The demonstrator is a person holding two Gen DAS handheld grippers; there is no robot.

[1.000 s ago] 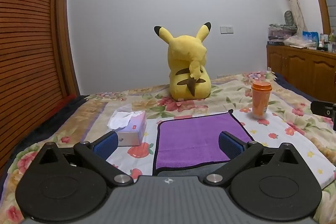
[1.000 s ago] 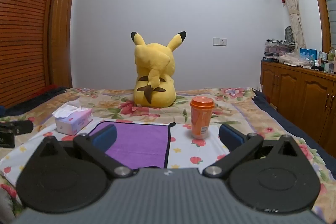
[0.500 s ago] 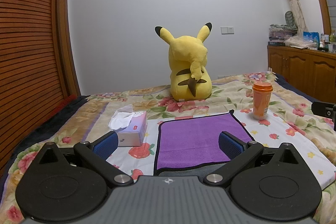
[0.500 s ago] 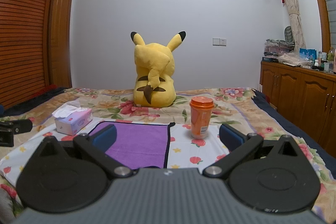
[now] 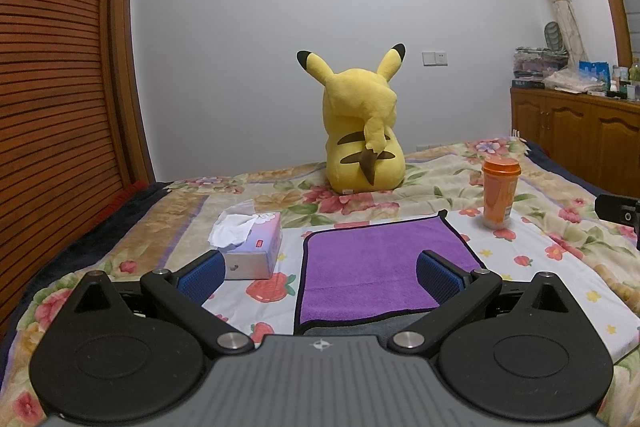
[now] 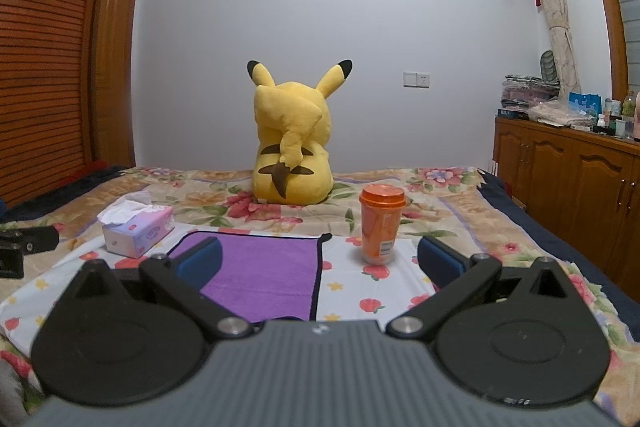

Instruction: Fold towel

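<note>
A purple towel [image 5: 372,263] with a dark border lies flat on the flowered bedspread; a grey underside shows at its near edge. It also shows in the right wrist view [image 6: 264,275]. My left gripper [image 5: 320,277] is open and empty, held above the towel's near edge. My right gripper [image 6: 320,267] is open and empty, near the towel's right border. Part of the right gripper shows at the left wrist view's right edge [image 5: 618,213], and part of the left gripper at the right wrist view's left edge [image 6: 24,247].
A tissue box [image 5: 252,247] sits left of the towel. An orange lidded cup [image 5: 500,193] stands right of it, also in the right wrist view [image 6: 380,225]. A yellow plush toy [image 5: 362,131] sits behind. A wooden cabinet [image 6: 580,187] stands at the right.
Both views shifted only slightly; the left wrist view has drifted a little. Both grippers stay open and the towel has not moved.
</note>
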